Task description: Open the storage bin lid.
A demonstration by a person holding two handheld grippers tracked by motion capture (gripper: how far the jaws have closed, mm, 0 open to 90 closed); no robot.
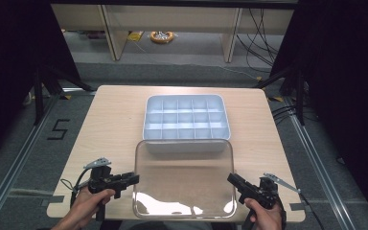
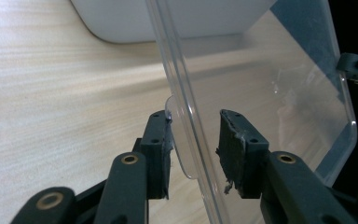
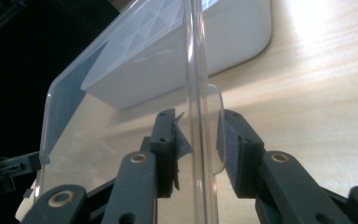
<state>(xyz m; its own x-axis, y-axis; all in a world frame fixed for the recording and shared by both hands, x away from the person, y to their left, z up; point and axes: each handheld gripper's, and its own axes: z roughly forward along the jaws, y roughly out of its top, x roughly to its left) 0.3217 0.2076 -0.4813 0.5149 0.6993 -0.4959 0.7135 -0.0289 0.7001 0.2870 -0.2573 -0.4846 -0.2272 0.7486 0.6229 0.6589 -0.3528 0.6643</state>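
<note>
High view: wood table [image 1: 115, 120], white divided tray [image 1: 186, 119] sitting mid-table, clear lid [image 1: 183, 178] in front of it on the near side, lid's far edge overlapping the tray's near rim
Left hand [image 1: 87, 205]: comes in bottom left, holding the left gripper [image 1: 135, 178] pointed right at the lid's left edge
Left gripper: jaws open, parted around the lid's left edge and its little side tab; in the left gripper view [image 2: 193, 140] the left pad is touching or nearly touching the tab, right pad clearly off the plastic
Lid: looks tilted, glare on its near end; can't say for sure whether it's resting on the table or on the tray
Tray: empty compartments, rounded corners, just behind the lid in both gripper views
Right gripper [image 1: 231, 178]: jaws open too, straddling the lid's right edge and tab; right gripper view [image 3: 196, 140] shows small gaps both sides, so not clamped
Right hand [image 1: 263, 215]: bottom right, gripper angled up-left toward the lid
</note>
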